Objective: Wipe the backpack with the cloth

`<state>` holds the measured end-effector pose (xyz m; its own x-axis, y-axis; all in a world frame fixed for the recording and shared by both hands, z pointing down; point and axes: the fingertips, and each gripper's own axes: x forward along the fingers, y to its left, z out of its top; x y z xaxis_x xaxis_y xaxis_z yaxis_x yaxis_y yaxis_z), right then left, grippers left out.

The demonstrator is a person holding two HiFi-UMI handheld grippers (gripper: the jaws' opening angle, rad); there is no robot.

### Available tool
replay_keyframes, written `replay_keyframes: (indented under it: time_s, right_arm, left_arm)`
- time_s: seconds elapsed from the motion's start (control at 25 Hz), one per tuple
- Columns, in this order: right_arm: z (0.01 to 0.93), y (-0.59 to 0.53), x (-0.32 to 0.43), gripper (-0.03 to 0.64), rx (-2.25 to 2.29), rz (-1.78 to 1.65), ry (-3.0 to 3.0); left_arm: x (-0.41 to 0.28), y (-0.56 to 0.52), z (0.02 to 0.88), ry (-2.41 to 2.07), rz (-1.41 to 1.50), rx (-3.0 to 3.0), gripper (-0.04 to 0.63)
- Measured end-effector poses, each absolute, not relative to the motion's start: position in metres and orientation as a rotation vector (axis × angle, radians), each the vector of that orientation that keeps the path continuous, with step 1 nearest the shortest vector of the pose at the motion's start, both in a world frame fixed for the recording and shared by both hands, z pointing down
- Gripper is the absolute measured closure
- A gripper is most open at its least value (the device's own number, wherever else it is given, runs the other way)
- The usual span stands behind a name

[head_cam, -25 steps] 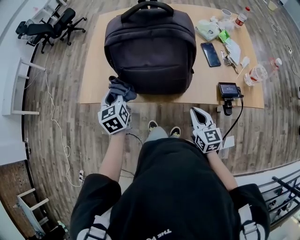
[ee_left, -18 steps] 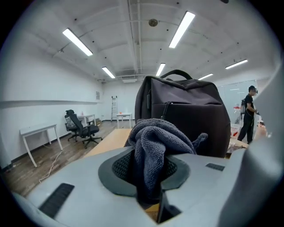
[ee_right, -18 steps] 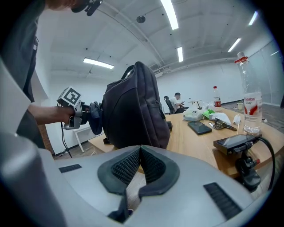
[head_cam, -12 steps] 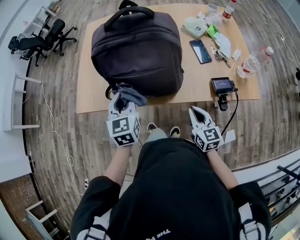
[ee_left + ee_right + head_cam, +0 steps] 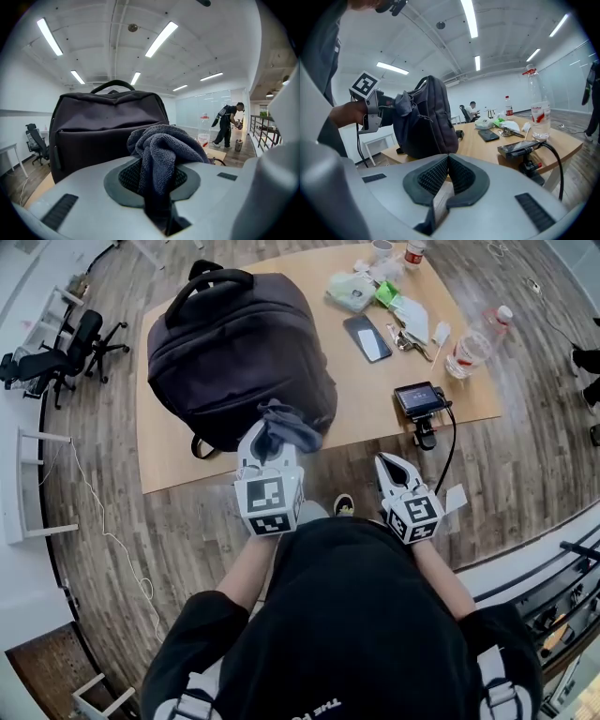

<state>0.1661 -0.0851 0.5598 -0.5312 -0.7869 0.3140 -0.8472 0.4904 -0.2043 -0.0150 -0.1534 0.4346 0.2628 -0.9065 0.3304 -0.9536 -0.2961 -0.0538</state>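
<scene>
A dark backpack (image 5: 230, 357) stands on the wooden table (image 5: 375, 399), handle at the far end. My left gripper (image 5: 265, 448) is shut on a grey cloth (image 5: 284, 427), held up just in front of the backpack's near face; whether the cloth touches it I cannot tell. In the left gripper view the cloth (image 5: 161, 154) bulges from between the pads, with the backpack (image 5: 93, 126) right behind. My right gripper (image 5: 391, 467) is shut and empty, off the table's near edge. In the right gripper view the backpack (image 5: 429, 122) and the left gripper (image 5: 375, 110) sit to the left.
On the table's right half lie a phone (image 5: 367, 337), a small screen on a stand (image 5: 420, 399) with a cable, a plastic bottle (image 5: 473, 341), wrappers and small items (image 5: 394, 306). Office chairs (image 5: 56, 352) stand at the far left. A person (image 5: 227, 124) stands far off.
My left gripper has moved right and slightly up with the cloth, along the backpack's near face. The right gripper has barely shifted. The head view has swung, so the table looks more tilted.
</scene>
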Motion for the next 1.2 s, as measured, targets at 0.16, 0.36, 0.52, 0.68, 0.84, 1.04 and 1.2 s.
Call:
replay_keyframes:
  time_s: [0.16, 0.36, 0.52, 0.68, 0.84, 1.04, 1.2]
  right_arm:
    - [0.56, -0.081, 0.179, 0.607, 1.462, 0.509, -2.529]
    - [0.557, -0.076, 0.183, 0.607, 1.489, 0.501, -2.528]
    - [0.556, -0.074, 0.187, 0.607, 1.502, 0.504, -2.521]
    - [0.558, -0.077, 0.189, 0.607, 1.507, 0.507, -2.524]
    - [0.559, -0.083, 0.177, 0.607, 1.463, 0.512, -2.546]
    - [0.562, -0.089, 0.152, 0.607, 1.355, 0.501, -2.587]
    - [0.563, -0.093, 0.135, 0.607, 1.289, 0.496, -2.612]
  left_arm:
    - [0.007, -0.163, 0.414, -1.681, 0.473, 2.458, 0.503]
    - [0.019, -0.191, 0.387, -1.634, 0.521, 2.544, 0.503]
    - [0.016, -0.21, 0.358, -1.635, 0.468, 2.568, 0.503]
    - [0.01, -0.217, 0.348, -1.605, 0.456, 2.552, 0.503]
    - [-0.025, -0.213, 0.351, -1.719, 0.593, 2.498, 0.503]
    - [-0.109, -0.206, 0.361, -1.891, 0.713, 2.308, 0.503]
    - [-0.156, -0.198, 0.354, -2.008, 0.804, 2.217, 0.503]
